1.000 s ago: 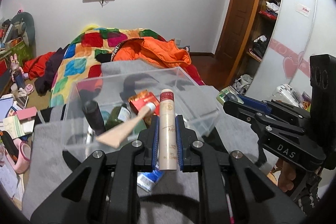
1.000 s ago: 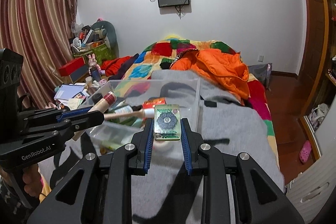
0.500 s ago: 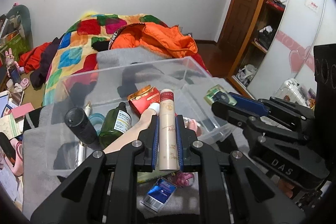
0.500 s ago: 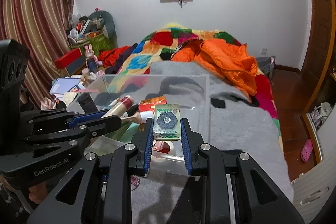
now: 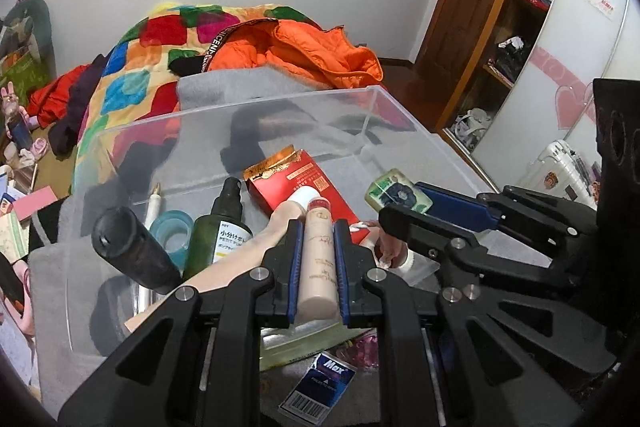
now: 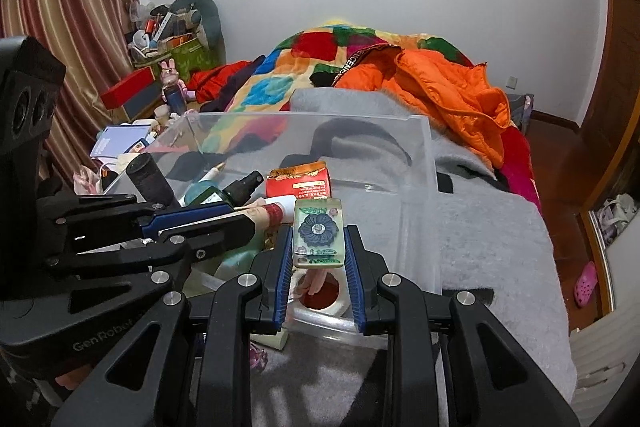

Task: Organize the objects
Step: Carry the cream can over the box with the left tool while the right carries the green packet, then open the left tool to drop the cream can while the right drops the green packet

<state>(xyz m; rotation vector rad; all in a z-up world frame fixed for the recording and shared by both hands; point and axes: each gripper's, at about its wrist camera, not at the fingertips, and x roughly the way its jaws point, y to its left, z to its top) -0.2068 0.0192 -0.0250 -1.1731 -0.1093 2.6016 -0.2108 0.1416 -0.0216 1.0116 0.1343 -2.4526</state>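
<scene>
My left gripper (image 5: 317,227) is shut on a beige tube with a red band (image 5: 318,259), held over the near part of a clear plastic bin (image 5: 280,103). My right gripper (image 6: 319,231) is shut on a small green block with a dark flower on it (image 6: 318,229), also over the bin's near edge (image 6: 420,155). Each gripper shows in the other's view: the right one (image 5: 404,201) with the flower block (image 5: 396,191), the left one (image 6: 260,215) with the tube's red band (image 6: 274,213). Inside the bin lie a red carton (image 5: 304,183), a green spray bottle (image 5: 220,231), a black cylinder (image 5: 132,251) and a blue tape ring (image 5: 172,227).
The bin stands on a grey blanket (image 6: 480,227) over a bed with a patchwork quilt (image 5: 132,59) and an orange jacket (image 6: 448,91). A blue card packet (image 5: 320,383) lies on the blanket in front of the bin. Clutter fills the floor at left (image 6: 160,67); a wardrobe stands at right (image 5: 520,7).
Both grippers have moved forward and down toward the bin, still holding the tube and the flower block. The bin's contents now appear closer and larger below them.
</scene>
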